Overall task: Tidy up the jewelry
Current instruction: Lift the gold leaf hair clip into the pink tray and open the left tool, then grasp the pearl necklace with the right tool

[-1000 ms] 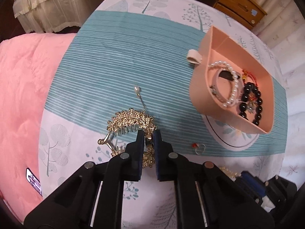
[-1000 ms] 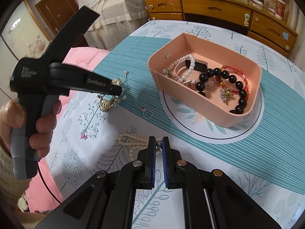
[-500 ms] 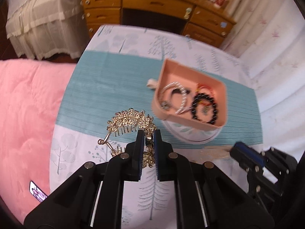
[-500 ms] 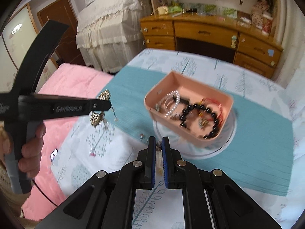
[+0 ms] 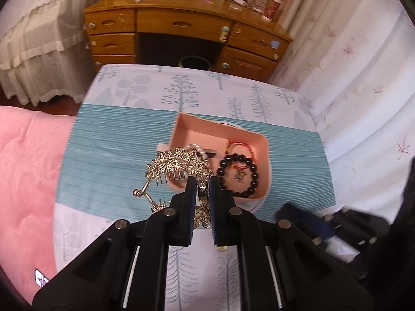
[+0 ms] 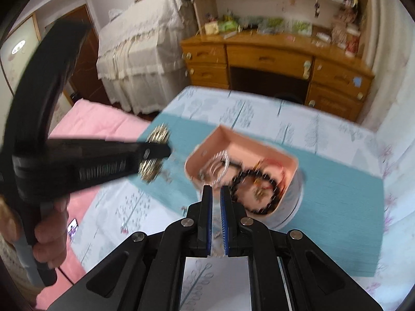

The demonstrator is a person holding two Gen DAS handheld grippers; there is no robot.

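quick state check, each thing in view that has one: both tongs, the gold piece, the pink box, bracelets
left tongs: shut on the gold hair comb
gold hair comb: lifted clear of the bed
right tongs: shut, nothing seen between them
pink box: open-topped, on the bed
black bead bracelet: lying inside the box

A home bedroom. A wooden dresser [image 5: 186,26] with drawers stands cluttered with small bottles and cups; beside it sits a lace-draped bed [image 6: 140,51]. A pink quilt [image 5: 26,181], a tree-print sheet [image 5: 181,90] and leaf-print curtains [image 5: 350,64] fill the rest.
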